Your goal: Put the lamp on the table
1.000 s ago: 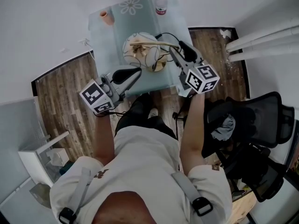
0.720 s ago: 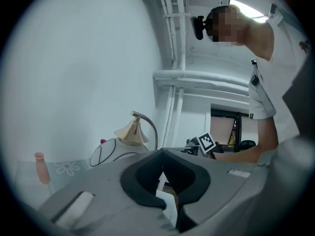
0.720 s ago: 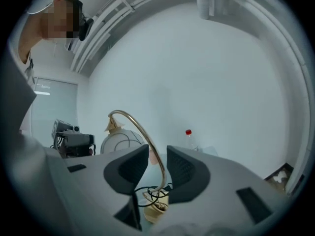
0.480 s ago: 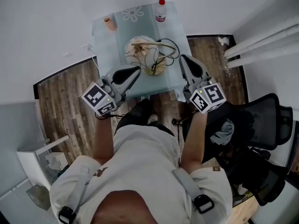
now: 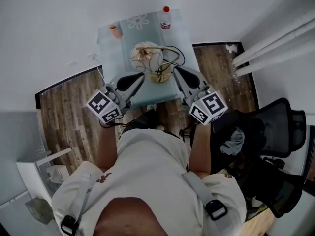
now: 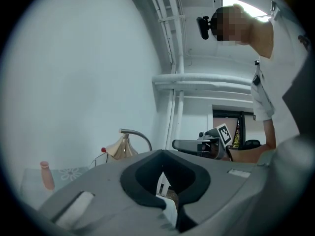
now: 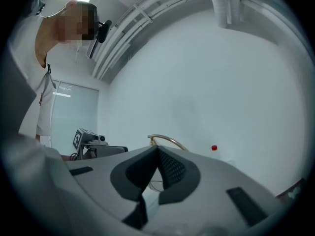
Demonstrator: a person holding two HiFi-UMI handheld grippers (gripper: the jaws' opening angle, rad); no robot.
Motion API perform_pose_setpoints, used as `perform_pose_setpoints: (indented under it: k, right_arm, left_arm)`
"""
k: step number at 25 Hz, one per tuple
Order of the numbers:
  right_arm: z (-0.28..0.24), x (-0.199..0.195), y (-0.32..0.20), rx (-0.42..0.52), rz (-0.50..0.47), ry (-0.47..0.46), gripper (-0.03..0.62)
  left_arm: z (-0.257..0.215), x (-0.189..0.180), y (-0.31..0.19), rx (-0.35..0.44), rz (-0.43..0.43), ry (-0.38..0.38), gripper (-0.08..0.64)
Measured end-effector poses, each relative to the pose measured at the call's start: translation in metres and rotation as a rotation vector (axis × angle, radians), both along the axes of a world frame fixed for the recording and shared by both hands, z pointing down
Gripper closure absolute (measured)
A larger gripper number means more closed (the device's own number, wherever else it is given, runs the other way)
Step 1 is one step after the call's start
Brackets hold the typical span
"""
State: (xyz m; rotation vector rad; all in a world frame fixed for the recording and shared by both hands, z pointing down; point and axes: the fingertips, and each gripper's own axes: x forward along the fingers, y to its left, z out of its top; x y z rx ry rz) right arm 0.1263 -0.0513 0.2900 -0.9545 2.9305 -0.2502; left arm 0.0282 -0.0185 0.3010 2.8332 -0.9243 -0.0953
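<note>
The lamp [image 5: 146, 57], with a white patterned globe shade, a gold base and a black cord, stands on the pale glass table [image 5: 183, 38]. Neither gripper touches it. My left gripper [image 5: 139, 76] is shut and empty at the table's near left edge. My right gripper [image 5: 178, 71] hovers near the table's near right edge; its jaws have just closed with nothing between them. The left gripper view shows the lamp [image 6: 119, 148] beyond the shut left gripper [image 6: 164, 178]. In the right gripper view its curved arm [image 7: 165, 140] rises behind the right gripper [image 7: 156, 168].
A red-capped bottle [image 5: 166, 17] and a pink cup [image 5: 114, 30] stand at the table's far side. A black office chair [image 5: 266, 132] sits close on the right. White pipes [image 5: 275, 43] run along the wall, and a white stand [image 5: 39, 166] is at lower left.
My right gripper drew back from beside the lamp toward the person and its open jaws closed empty. The left gripper shifted slightly. The lamp stayed on the table.
</note>
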Motion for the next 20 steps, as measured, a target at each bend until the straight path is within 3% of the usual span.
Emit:
perform_pose_setpoints:
  k: [20]
  right_arm:
    - [0.0062, -0.0093, 0.0059, -0.025, -0.036, 0.008, 0.592]
  left_arm:
    - [0.0066, 0.0026, -0.0066, -0.011, -0.011, 0.009, 0.560]
